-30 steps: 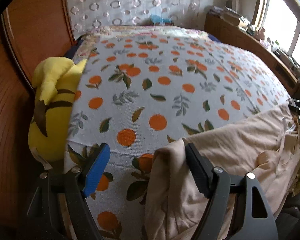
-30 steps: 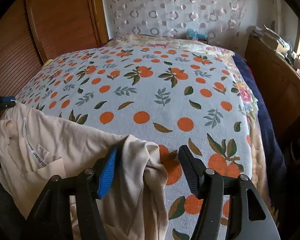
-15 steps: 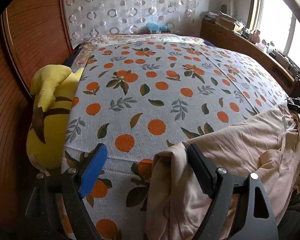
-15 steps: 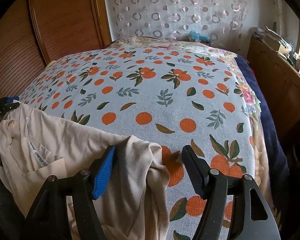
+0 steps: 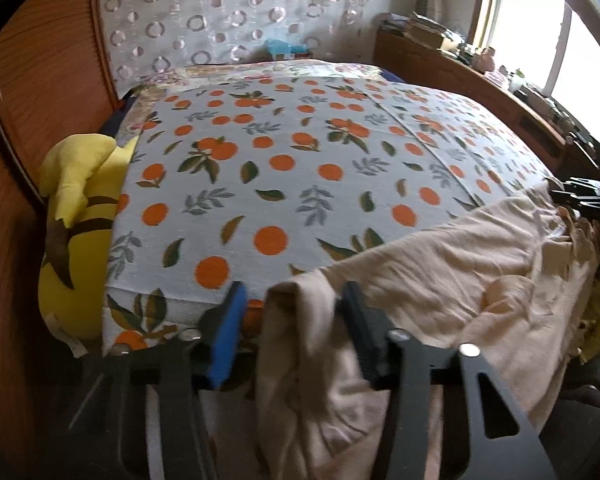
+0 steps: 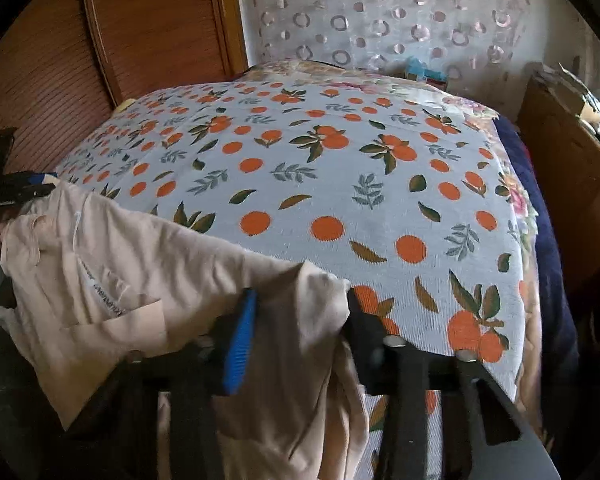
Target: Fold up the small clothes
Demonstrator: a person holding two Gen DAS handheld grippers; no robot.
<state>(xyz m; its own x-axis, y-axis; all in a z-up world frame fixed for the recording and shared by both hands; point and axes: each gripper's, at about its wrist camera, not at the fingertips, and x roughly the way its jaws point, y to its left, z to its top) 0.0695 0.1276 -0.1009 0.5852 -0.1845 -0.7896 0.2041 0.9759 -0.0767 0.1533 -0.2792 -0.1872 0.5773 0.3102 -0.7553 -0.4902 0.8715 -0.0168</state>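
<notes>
A beige garment lies along the near edge of the orange-print bedspread and hangs over its side. One bunched corner of it stands between the jaws of my left gripper, which are closing; a gap still shows beside the blue pad. In the right wrist view the garment's other corner hangs between the closing jaws of my right gripper, filling most of the gap. Each gripper shows small at the far end of the garment in the other's view: the right gripper, the left gripper.
A yellow plush toy is wedged between the bed's left side and a wooden sliding door. A cluttered wooden shelf runs under the window on the right. A navy blanket hangs down the bed's right side.
Both grippers' jaws have narrowed around the garment's corners. Neither hand has shifted much.
</notes>
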